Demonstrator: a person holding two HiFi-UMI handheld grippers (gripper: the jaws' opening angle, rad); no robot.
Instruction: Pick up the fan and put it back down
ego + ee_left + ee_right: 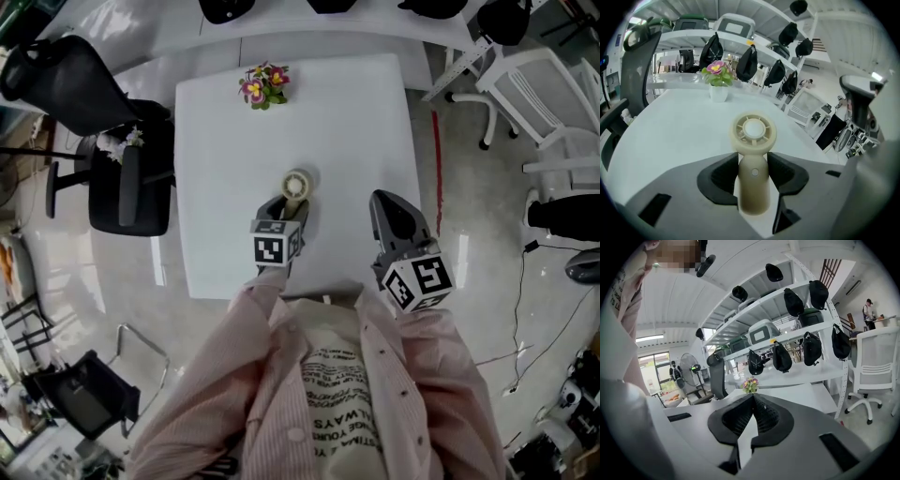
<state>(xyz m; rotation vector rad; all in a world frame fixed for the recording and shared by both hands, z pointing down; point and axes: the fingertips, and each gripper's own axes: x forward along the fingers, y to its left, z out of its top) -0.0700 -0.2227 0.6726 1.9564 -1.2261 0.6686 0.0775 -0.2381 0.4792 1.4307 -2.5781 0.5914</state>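
The left gripper [753,165] clamps the cream plastic round-headed fan [753,131] by its handle over the white square table [337,141]; the right gripper [752,398] has its 2 jaws together.

**Camera positions: three views, one white table**

Head view: high above the person, facing steeply down on the white table [309,131], with both grippers near the lower edge.

Left gripper view: rides the left gripper [284,204], low and close, looking along its jaws across the tabletop.

Right gripper view: rides the right gripper [382,199], facing nearly level toward the shelving [811,373].

Shared: the flower pot [718,83] shows in all three views. The fan [753,133] shows in the head and left gripper views.
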